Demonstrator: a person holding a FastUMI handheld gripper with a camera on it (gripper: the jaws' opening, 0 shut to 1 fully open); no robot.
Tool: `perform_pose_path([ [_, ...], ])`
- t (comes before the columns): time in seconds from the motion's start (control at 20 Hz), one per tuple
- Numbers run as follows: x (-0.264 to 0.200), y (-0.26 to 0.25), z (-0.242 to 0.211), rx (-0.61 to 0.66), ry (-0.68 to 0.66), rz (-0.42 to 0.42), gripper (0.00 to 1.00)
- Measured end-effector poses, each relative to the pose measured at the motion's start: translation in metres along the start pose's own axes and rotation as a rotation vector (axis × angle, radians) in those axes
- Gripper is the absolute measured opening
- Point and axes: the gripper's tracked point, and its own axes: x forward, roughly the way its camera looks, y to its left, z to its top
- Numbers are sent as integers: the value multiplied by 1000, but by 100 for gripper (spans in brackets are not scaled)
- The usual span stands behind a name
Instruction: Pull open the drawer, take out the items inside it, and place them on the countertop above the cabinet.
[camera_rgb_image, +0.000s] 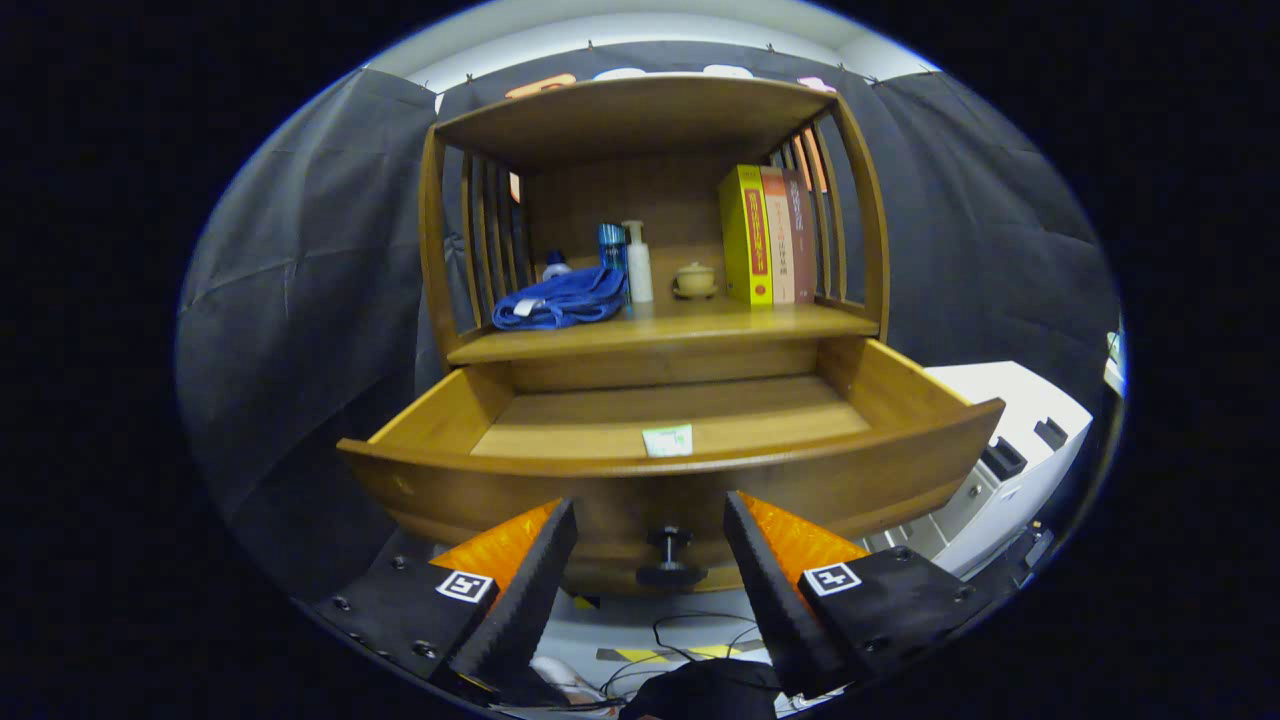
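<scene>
Wooden drawer (560, 425) holds one card (668, 440); three books (765, 236) above; hand-held gripper (650, 520) spread apart.

Drawer standing pulled out, gripper hanging in front of it

The gripper (650, 520) is hovering with its fingers spread apart, gripping nothing, the drawer's dark knob (670, 555) sitting between them. The wooden drawer (900, 385) is lying open beyond the fingers, a small pale card (668, 440) resting near its front wall. On the countertop (790, 322) above, a blue cloth (562, 298) is lying at the left, bottles (637, 262) and a small pot (695, 279) standing in the middle, books (765, 236) standing upright at the right.
</scene>
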Motion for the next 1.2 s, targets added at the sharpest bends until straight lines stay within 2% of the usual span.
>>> perform_pose_path([
  [0.2, 9, 0, 36, -20, -37, 6, 97],
  [0.35, 31, 2, 51, -13, 19, 40, 97],
  [0.6, 74, -9, 78, -88, 89, 4, 97],
  [0.7, 92, -6, 76, -57, 140, 17, 97],
  [0.85, 116, -18, 71, -45, 228, -11, 97],
  [1.05, 151, -17, 42, -21, 422, 2, 97],
  [1.2, 170, -26, 17, -28, 558, -28, 97],
])
